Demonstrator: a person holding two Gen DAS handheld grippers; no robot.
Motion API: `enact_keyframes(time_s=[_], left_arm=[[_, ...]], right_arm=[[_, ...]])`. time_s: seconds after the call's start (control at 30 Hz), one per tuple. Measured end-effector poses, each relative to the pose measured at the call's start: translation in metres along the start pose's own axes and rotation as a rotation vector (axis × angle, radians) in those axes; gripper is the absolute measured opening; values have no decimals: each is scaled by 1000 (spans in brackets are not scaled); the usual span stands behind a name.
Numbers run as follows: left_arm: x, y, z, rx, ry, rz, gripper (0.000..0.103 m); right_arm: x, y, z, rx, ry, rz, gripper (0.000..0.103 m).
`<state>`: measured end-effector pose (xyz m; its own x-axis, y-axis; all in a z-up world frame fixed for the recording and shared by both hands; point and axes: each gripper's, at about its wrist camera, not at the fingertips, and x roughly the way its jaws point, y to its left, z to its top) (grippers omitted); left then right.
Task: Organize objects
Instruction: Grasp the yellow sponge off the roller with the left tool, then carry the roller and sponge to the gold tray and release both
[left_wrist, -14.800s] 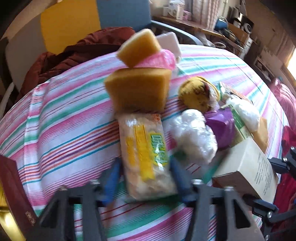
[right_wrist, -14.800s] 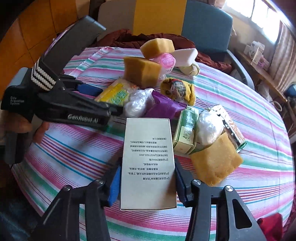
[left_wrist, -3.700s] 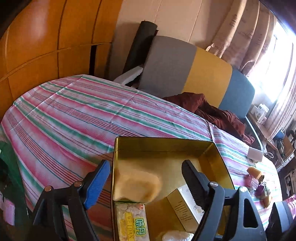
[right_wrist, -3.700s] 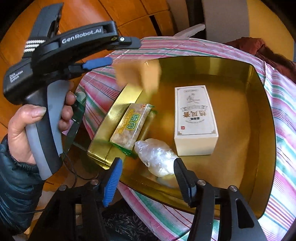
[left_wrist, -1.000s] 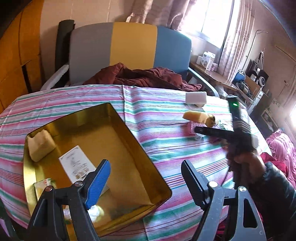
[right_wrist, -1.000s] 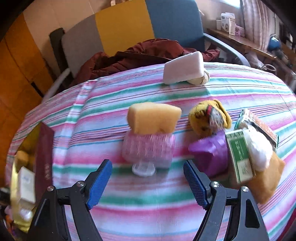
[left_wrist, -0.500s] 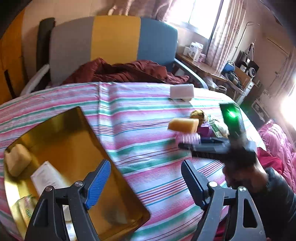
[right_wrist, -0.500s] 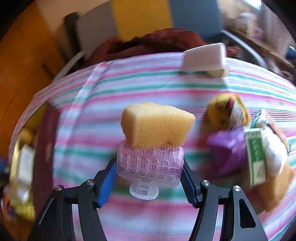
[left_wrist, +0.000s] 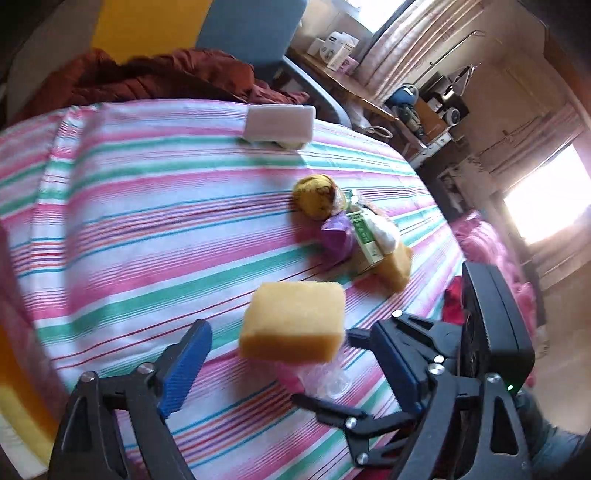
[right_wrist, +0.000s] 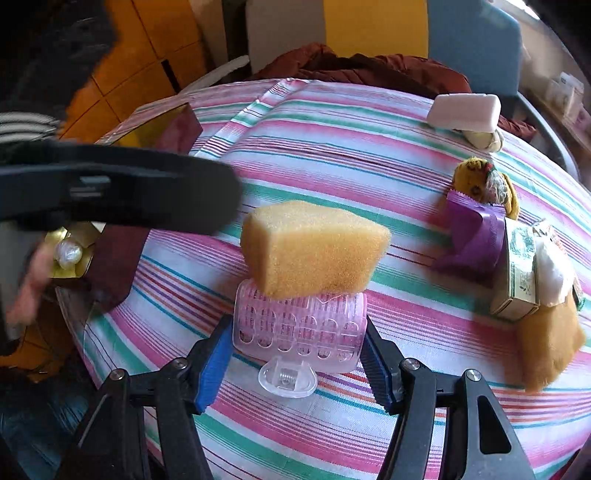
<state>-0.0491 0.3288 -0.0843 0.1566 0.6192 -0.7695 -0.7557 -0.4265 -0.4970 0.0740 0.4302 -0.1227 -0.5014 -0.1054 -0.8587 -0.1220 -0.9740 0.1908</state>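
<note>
Left jaws: the left gripper (left_wrist: 291, 363) is opening, its blue pads spread wide to either side of the yellow sponge (left_wrist: 293, 325); neither pad touches it.
Right jaws: the right gripper (right_wrist: 297, 354) is closed on the pink plastic holder (right_wrist: 299, 325), one blue pad against each end of it (about half spread).
Holder: translucent pink, slotted wall, lying on its side with a clear clip with a metal spring at its near edge; it sits on the striped tablecloth (right_wrist: 332, 155).
Sponge: a coarse yellow block lying on top of the holder, overhanging it toward the right of the right wrist view.
Other objects: a cluster lies well apart on the cloth: a purple wrapper (right_wrist: 476, 232), a yellow plush toy (right_wrist: 480, 181), a green and white box (right_wrist: 519, 273), a second sponge (right_wrist: 546, 343).
Far edge: a white block (right_wrist: 465, 107) near the chair.
Gold tin (right_wrist: 74, 247): at the table's left edge, partly hidden by the left gripper's body.
</note>
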Motion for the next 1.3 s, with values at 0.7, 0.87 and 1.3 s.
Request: enact_keyframes(time_s=[0.7,0.87,1.3], left_arm=[[49,12,9,-23,103,-42,62],[22,18,5,-62,-27,-6,60],[-101,32,-46,-140,-254,124,62]], right_arm=[[-3,0,0,-59,-22,-27,65],[-2,-5,2,-36,-26,-26,65],[-12,-1,4,3,-38,-78,65]])
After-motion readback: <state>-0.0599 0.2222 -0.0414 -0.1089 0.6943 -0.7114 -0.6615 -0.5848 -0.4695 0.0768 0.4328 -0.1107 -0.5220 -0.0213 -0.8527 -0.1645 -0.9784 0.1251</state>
